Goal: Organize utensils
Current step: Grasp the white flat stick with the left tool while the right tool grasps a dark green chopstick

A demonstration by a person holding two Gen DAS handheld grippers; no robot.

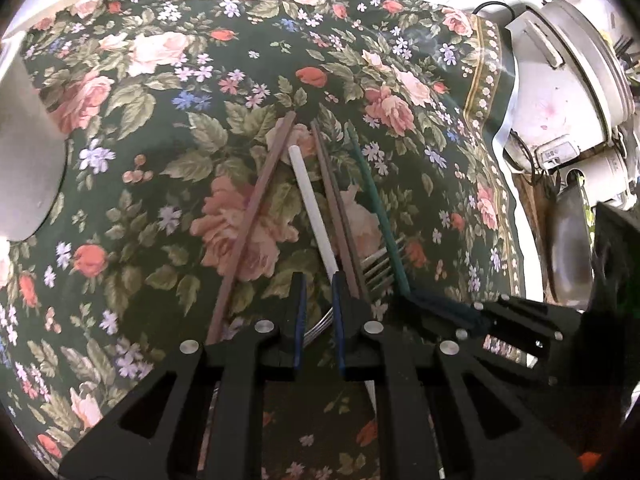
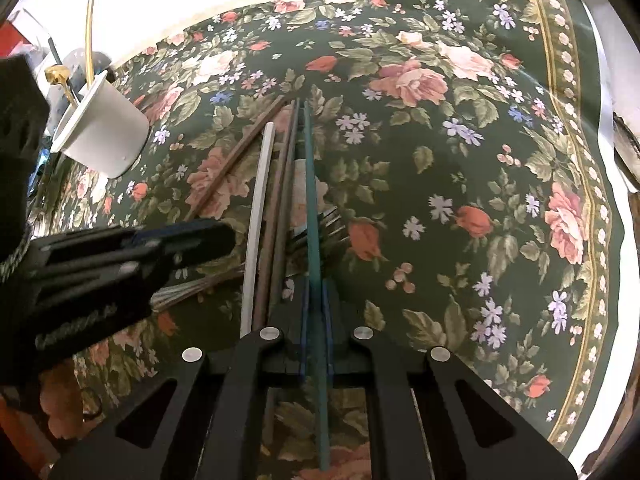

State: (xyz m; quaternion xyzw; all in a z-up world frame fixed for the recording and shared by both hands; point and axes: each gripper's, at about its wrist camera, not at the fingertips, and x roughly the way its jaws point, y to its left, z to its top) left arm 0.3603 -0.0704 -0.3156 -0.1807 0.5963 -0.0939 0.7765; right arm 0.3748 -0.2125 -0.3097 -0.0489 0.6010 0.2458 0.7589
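Clamping the green chopstick [image 2: 313, 216] in my right gripper [image 2: 316, 300], pads squeezed on its shaft so it separates from the pile. My left gripper [image 1: 319, 292] is nearly shut on a fork handle [image 1: 320, 322], I think. White chopstick [image 2: 258, 208] and brown pair [image 2: 282, 200] lie just left of my right jaws; white cup [image 2: 104, 132] far left.

Five chopsticks lie on the floral cloth [image 2: 460, 184]: three brown [image 2: 276, 216], one white [image 2: 258, 208], one green [image 2: 311, 200]. Forks [image 1: 380, 266] lie under them, perhaps two, the tines too hidden to count surely. One white cup [image 2: 108, 132] holds one gold utensil [image 2: 90, 24].
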